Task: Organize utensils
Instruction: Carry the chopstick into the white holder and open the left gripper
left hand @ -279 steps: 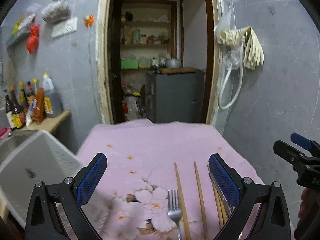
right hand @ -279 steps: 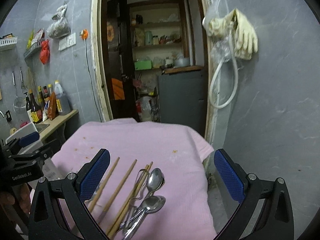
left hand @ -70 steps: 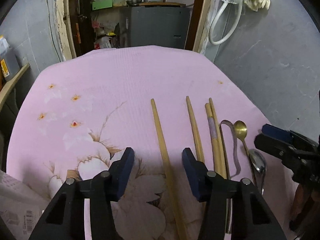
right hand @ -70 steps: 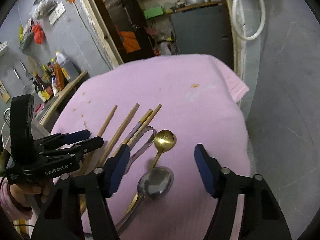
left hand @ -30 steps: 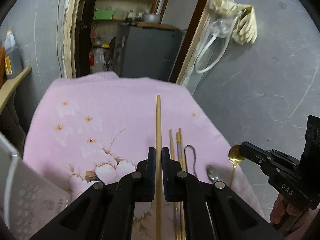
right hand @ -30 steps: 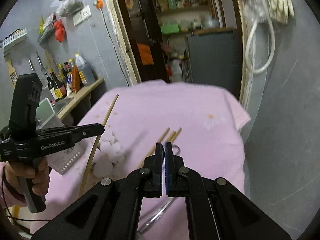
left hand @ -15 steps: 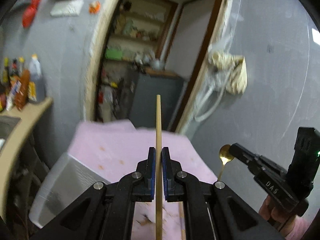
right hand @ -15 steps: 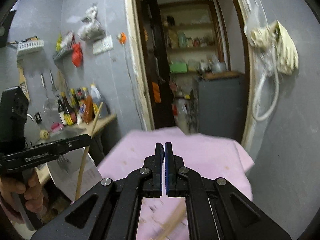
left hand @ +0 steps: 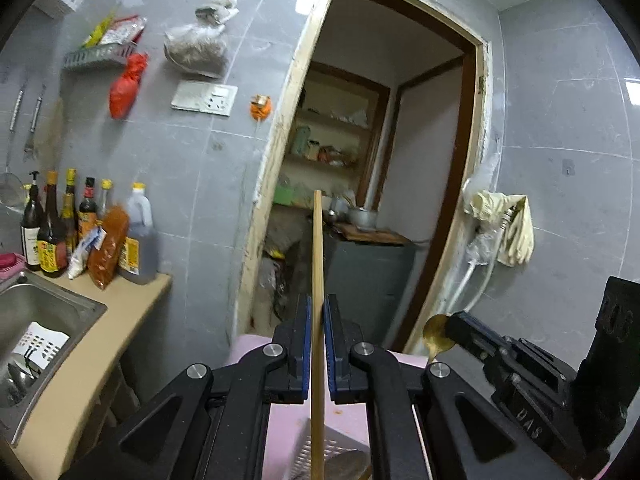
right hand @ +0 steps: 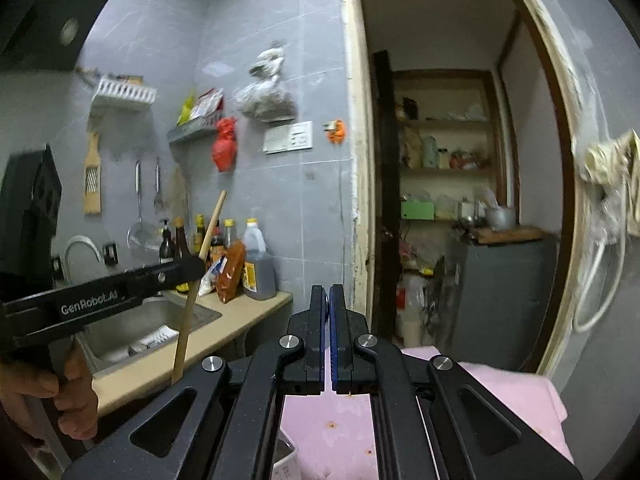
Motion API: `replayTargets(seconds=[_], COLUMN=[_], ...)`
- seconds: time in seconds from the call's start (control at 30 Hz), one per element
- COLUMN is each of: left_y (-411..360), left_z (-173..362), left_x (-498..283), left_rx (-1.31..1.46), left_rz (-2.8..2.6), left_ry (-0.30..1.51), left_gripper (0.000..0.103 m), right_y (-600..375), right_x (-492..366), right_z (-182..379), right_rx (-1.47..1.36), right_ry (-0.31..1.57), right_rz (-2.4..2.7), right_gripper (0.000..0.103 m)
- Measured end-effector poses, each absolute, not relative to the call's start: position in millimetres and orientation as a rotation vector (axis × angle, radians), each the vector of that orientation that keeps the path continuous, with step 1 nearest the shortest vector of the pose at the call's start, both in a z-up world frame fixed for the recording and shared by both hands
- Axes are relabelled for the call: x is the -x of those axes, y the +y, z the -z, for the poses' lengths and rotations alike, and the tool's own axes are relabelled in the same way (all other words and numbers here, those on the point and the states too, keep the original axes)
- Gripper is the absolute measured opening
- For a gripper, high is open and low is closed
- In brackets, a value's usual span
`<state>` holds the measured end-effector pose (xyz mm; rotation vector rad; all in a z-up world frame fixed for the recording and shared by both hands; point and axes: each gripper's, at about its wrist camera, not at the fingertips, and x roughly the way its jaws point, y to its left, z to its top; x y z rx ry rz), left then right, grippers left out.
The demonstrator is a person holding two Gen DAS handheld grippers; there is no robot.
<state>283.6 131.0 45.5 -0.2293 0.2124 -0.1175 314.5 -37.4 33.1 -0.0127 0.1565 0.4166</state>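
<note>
Left gripper (left hand: 317, 336): we have its jaws pinched on 1 wooden chopstick (left hand: 317, 280), which stands upright above the pink cloth (left hand: 352, 412).
Right gripper (right hand: 329, 340): its pads are pressed together with only a sliver of gap; seen from the left wrist it carries a gold spoon (left hand: 436, 334) by the handle, bowl up, to the right of the cloth's far edge.
Step in hand: we judge both utensils are being carried toward the white perforated holder (left hand: 328, 456) at the cloth's near edge.
Doing it well: we should keep the chopstick upright, lower each piece tip-first over the holder, and release only once the tip is inside.
Hidden: the spoon's handle, and the pads' hold on it, are out of sight in the right wrist view.
Cut off: the holder is blurred and clipped at the frame bottom, so we cannot tell its compartments.
Hard to make out: the other utensils on the cloth are behind the 2 gripper bodies.
</note>
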Motion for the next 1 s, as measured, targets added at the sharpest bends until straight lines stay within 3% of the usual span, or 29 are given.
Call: replayTargets(seconds=[0.23,0.7,0.93,1.0], left_y=[132,123,120,114], left_z=[-13,10,3,-2], left_x=[-272,-242,-234,-233], left_rx=[0.239,0.184,0.205,0.201], left_rz=[0.075,0.1,0.107,0.113], left_ry=[0.181,0.322,0.358,0.355], left_gripper=[0.007,0.007,0.01,0.021], right_y=[-16,-27,-53,-63], right_x=[-311,-307,-298,-292], right_z=[4,42,36,29], right_rx=[0.083,0.008,-0.067,-0.076], right_ry=[0.232,0.376,0.382,0.368], right_rz=[-0.478,-0.588,-0.548,-0.516], right_gripper=[0.002,0.004,0.022,0.031])
